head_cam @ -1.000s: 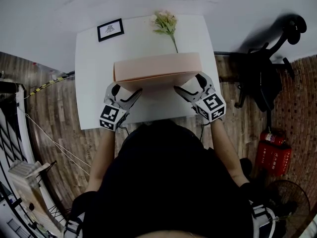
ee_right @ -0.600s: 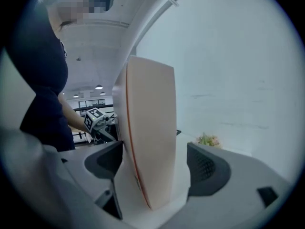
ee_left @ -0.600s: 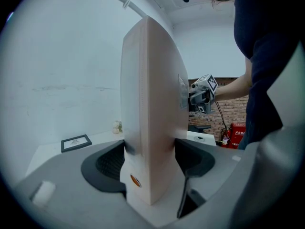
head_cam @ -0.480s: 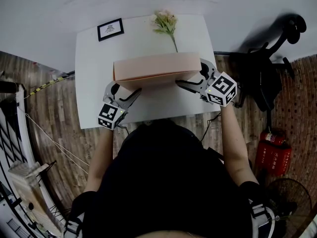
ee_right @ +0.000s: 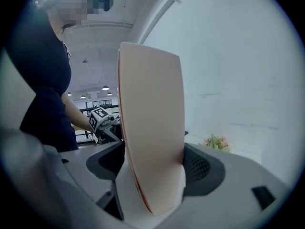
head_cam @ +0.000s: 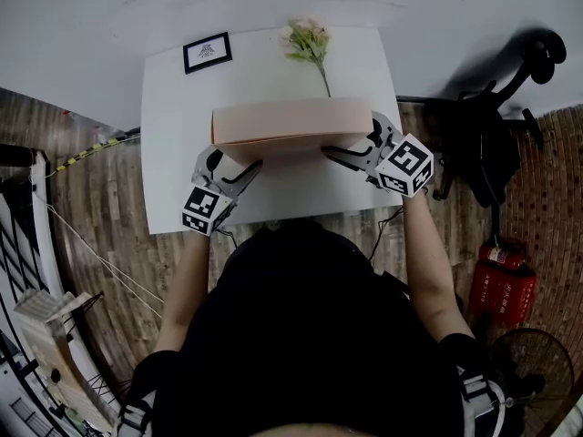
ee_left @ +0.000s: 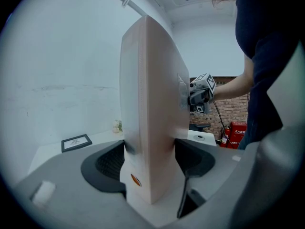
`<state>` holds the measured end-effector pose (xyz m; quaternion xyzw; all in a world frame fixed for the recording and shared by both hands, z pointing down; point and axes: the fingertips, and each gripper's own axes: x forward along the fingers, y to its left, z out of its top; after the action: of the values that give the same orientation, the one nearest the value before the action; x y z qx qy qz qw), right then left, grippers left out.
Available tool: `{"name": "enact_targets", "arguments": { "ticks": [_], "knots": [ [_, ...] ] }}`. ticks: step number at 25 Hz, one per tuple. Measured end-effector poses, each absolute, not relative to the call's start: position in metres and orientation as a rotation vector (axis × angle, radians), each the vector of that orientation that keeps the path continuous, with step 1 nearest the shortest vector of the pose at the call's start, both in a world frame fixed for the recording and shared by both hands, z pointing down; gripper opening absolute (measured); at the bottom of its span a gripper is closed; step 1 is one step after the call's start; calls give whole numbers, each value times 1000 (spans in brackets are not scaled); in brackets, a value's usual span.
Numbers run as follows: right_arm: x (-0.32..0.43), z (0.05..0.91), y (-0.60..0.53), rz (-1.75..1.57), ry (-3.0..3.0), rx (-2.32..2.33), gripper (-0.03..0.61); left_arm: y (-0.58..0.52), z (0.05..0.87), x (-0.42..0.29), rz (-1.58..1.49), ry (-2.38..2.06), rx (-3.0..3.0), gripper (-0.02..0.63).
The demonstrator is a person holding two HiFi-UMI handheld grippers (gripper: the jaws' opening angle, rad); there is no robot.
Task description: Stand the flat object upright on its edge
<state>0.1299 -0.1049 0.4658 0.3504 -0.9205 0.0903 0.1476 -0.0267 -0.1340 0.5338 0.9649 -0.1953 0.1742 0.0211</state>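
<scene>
Flat box: pale peach-pink, plain matte faces, thin and rectangular, with a small orange mark near one lower corner. It stands upright on its long edge across the middle of the white bench, broad faces vertical. Left hand-held gripper: jaws clenched on the box's left end, one dark pad against each face. Right hand-held gripper: likewise clamped on the right end. Behind the box on the bench: a flower sprig and a small black picture frame, both apart from it. Beside the bench on the wooden floor: a black office chair and a red fire extinguisher.
</scene>
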Motion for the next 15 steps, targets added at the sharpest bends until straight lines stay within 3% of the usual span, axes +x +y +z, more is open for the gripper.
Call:
{"name": "enact_targets", "arguments": {
  "ticks": [15],
  "knots": [
    [127,467,-79,223,-2530,1274,334,-147,522,-38,491,-787,2903,341]
  ]
}}
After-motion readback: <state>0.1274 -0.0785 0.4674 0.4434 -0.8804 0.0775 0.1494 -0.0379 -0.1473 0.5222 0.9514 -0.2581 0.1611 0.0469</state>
